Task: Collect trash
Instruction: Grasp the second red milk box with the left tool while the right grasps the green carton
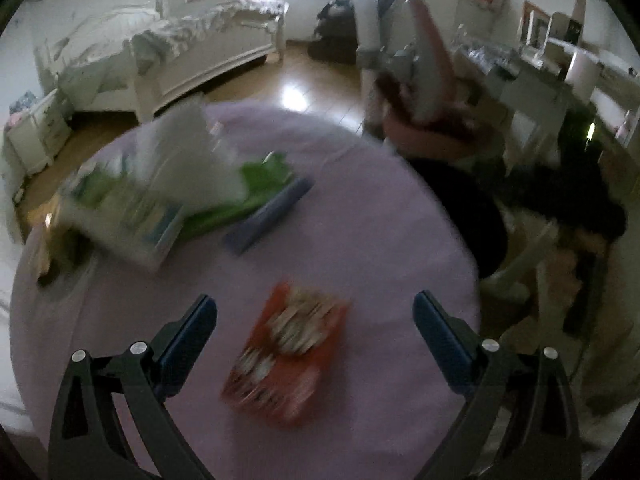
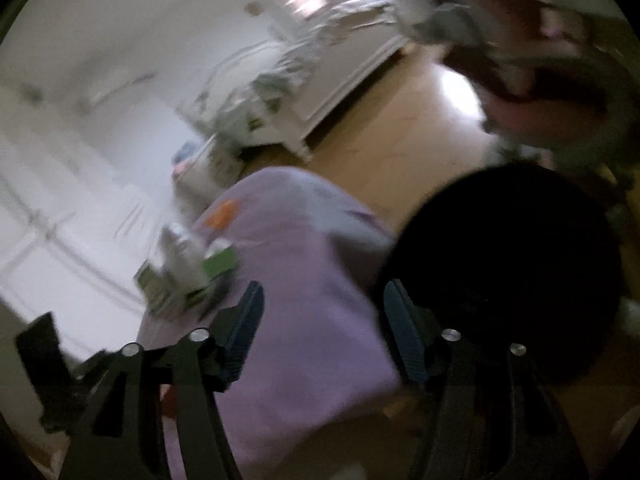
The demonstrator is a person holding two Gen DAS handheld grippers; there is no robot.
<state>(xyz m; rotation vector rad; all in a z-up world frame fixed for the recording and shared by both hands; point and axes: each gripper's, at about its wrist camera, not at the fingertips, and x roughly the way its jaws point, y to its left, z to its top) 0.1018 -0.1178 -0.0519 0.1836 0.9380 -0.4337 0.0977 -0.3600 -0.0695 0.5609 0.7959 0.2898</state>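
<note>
An orange-red snack wrapper [image 1: 286, 354] lies on the round table with the lilac cloth [image 1: 380, 220]. My left gripper [image 1: 316, 314] is open, its jaws on either side of the wrapper and just above it. Behind it lie a blue-grey packet [image 1: 268, 216], a green wrapper [image 1: 260, 188] and a tissue box [image 1: 132, 216] with white tissue sticking up. A black trash bin [image 2: 508, 272] stands on the floor beside the table. My right gripper [image 2: 322, 300] is open and empty above the table's edge [image 2: 288, 264], next to the bin. Both views are blurred.
A white bed [image 1: 180, 60] stands at the back on the wooden floor [image 1: 304, 84]. A chair with pink and white things [image 1: 416, 80] and a cluttered white desk [image 1: 560, 72] are at the right. A brown object [image 1: 52, 256] sits at the table's left edge.
</note>
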